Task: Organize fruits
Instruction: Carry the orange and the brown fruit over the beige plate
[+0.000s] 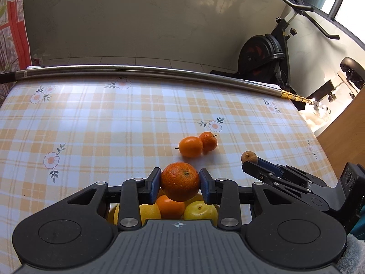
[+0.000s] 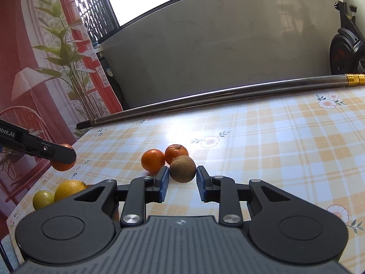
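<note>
**Both claws loaded; the pair of oranges lies just ahead**

Your left claw (image 1: 180, 183) is clamped on an orange (image 1: 180, 181), held clear above the pile (image 1: 194, 210) of lemons and an orange near the tabletop's near edge. Your right claw (image 2: 182, 178) is closed on a brown fruit (image 2: 183, 169), low over the cloth. From there, two loose oranges (image 2: 164, 157) sit touching each other just beyond the brown fruit, toward the far edge with the rod (image 2: 205, 96). Your right claw is the nearer to them. I judge each fruit must be set down before you reach again.
</note>
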{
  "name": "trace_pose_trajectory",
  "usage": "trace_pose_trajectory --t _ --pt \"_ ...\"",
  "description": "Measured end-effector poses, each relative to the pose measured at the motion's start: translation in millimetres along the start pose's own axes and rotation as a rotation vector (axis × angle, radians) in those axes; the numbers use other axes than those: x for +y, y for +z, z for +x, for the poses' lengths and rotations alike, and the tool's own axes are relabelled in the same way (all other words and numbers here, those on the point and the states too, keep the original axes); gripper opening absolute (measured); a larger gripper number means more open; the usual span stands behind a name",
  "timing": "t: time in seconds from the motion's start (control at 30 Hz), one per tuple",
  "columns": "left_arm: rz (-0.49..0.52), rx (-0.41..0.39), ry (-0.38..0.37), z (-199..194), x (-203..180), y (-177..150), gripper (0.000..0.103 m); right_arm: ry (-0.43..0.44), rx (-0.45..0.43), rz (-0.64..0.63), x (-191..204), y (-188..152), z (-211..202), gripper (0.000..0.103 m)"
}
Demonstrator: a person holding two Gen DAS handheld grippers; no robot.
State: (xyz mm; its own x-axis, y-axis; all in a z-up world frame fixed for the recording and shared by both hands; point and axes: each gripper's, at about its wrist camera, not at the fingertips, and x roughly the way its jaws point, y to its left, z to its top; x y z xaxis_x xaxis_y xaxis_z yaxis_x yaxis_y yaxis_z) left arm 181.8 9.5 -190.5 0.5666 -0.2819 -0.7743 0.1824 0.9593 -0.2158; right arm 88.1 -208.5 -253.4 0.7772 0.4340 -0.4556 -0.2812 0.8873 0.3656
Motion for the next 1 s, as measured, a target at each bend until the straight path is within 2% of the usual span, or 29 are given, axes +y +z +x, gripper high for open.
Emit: trace_pose_trajectory --t 0.17,0.27,0.33,0.63,1.0 --pt "-0.011 -0.045 -0.002 -30.6 15.0 -20.5 0.038 0.021 0.018 -0.029 32.9 -4.8 -10.0 0.029" --pt "-0.011 -0.077 0.045 -37.9 18.0 -32.2 0.038 0.037 0.028 0.008 45.6 -10.1 -14.2 0.029" --pt "-0.02 -0.082 0.046 -41.1 19.8 -42.8 0.038 0.044 0.031 0.025 51.7 -13.1 -16.3 0.029" --pt "-0.099 -0.052 0.005 -44.0 33.5 -84.8 0.038 0.063 0.064 0.047 81.1 -23.1 -27.1 0.029" --pt "-0.089 -0.014 -0.026 -43.9 31.2 -113.6 0.038 0.058 0.063 0.065 92.5 -29.7 -38.1 0.029"
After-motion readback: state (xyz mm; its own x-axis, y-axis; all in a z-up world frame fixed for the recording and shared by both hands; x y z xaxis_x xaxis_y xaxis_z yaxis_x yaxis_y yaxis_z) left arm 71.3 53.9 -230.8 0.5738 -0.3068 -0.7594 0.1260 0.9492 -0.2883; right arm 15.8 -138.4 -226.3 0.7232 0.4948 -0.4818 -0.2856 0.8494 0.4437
